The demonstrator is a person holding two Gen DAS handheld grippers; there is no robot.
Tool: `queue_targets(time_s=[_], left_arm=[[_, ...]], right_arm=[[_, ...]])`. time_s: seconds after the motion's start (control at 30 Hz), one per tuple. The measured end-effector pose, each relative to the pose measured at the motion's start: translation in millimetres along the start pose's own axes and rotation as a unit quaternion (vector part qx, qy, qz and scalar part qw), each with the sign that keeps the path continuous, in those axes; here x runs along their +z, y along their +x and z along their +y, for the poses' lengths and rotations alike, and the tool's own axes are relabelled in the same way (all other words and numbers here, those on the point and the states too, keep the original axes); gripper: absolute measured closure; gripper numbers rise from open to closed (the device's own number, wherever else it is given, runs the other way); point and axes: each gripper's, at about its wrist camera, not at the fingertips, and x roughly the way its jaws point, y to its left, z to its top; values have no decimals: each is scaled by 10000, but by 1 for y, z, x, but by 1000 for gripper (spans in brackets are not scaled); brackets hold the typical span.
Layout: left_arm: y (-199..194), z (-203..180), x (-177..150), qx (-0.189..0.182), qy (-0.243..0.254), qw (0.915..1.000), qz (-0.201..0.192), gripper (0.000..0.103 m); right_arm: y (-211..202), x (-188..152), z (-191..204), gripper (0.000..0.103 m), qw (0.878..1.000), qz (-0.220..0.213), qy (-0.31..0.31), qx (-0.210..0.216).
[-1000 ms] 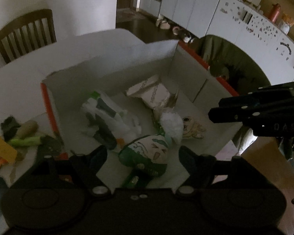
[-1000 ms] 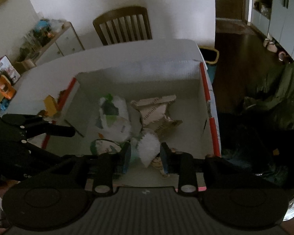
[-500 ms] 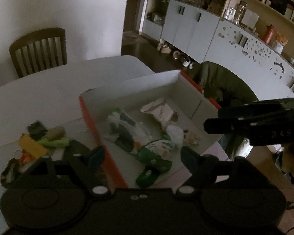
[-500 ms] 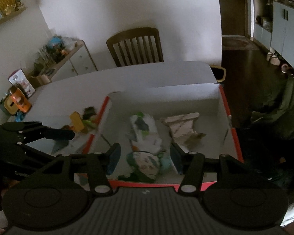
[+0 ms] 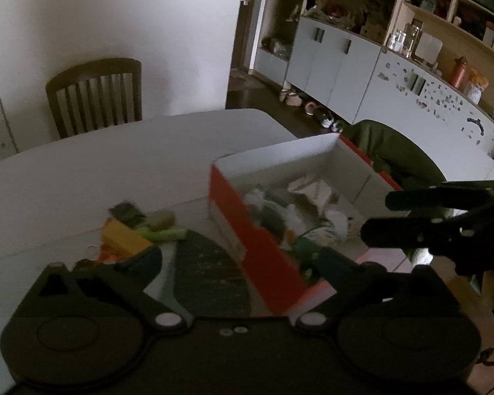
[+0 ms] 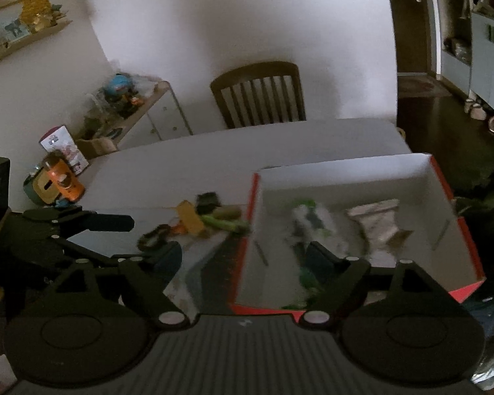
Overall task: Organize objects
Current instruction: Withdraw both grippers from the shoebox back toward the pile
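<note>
Domestic interior — a combined dining and living area. Indicators: a white dining table (image 5: 82,177) with a slatted wooden chair (image 6: 258,93) at its far side, built-in cabinets (image 5: 332,65) under open shelving (jars, bottles), and a low toy-laden cupboard (image 6: 148,112).

Dim room; white wall (image 6: 247,16); wooden chair (image 6: 260,93); grey cabinets (image 5: 339,65); dark floor (image 6: 444,125)

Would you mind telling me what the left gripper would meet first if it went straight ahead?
Probably the box's near orange wall: it lies between the open left gripper's fingers. Depth is unclear.
</note>
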Motion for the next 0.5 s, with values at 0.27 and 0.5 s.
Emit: queue_targets(time_s=[0.27, 0.5], left_arm=[[-14, 47, -9, 161, -63, 9999, 3, 1], [-18, 92, -18, 222, -114, 9997, -11, 1]], right_arm=[[25, 0, 46, 20, 9999, 103, -85, -47], [47, 3, 76, 20, 9998, -78, -110, -149]])
